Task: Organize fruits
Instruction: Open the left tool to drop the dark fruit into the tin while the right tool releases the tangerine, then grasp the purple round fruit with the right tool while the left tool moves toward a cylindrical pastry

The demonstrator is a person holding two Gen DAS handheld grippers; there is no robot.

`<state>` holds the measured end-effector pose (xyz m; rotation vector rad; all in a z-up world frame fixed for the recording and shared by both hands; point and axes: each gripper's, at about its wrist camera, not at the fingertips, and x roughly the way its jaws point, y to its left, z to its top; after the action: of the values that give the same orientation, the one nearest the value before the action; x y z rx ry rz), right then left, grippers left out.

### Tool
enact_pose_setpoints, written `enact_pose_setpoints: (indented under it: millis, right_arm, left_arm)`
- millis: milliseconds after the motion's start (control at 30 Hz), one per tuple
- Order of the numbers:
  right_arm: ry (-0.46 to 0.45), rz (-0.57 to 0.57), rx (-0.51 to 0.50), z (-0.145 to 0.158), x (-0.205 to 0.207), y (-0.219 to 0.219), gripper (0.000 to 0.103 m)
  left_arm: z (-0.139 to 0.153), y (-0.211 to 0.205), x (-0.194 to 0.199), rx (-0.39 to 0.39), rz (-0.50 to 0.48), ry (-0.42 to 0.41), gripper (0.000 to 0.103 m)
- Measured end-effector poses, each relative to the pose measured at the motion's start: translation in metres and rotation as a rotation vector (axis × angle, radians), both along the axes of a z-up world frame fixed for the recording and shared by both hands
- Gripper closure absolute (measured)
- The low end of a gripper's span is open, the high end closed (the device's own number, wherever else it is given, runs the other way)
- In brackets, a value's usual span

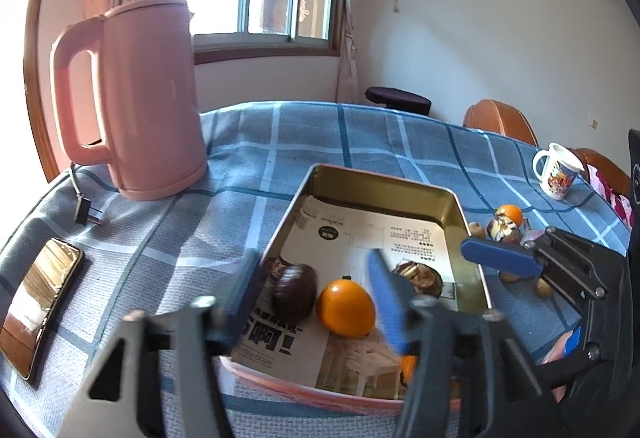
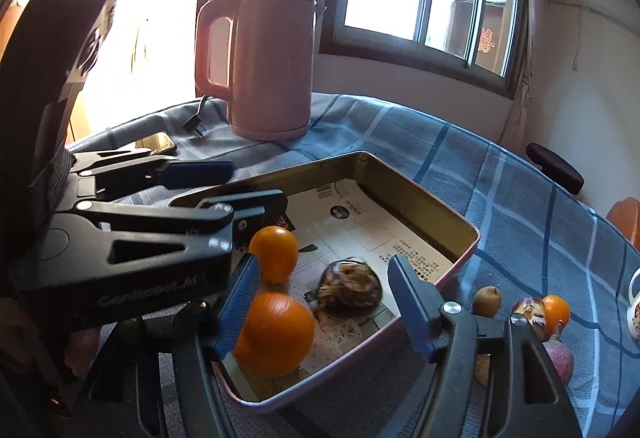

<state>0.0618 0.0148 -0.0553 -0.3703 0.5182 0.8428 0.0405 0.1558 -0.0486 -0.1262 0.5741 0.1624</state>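
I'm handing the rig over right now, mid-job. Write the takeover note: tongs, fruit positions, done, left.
Left tongs: open, empty, over the near end of the paper-lined rectangular metal tin.
Right tongs: open, empty, above the tin's near corner.
In the tin: two round oranges, one dark purple-brown fruit, one mottled brown fruit.
Still on the blue checked tablecloth right of the tin: a small orange, a mottled brown fruit, a reddish fruit and small tan-brown fruits.
Done: four fruits binned. Left: move the loose ones in.
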Motion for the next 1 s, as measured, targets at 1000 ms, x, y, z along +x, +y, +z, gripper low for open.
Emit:
enact_pose_setpoints:
  millis: [1000]
  right_arm:
    - [-0.005,-0.368,0.113,0.019,0.053,-0.156,0.030]
  left_arm:
    - [0.012,-0.082,0.010,0.046,-0.113,-0.071,0.013]
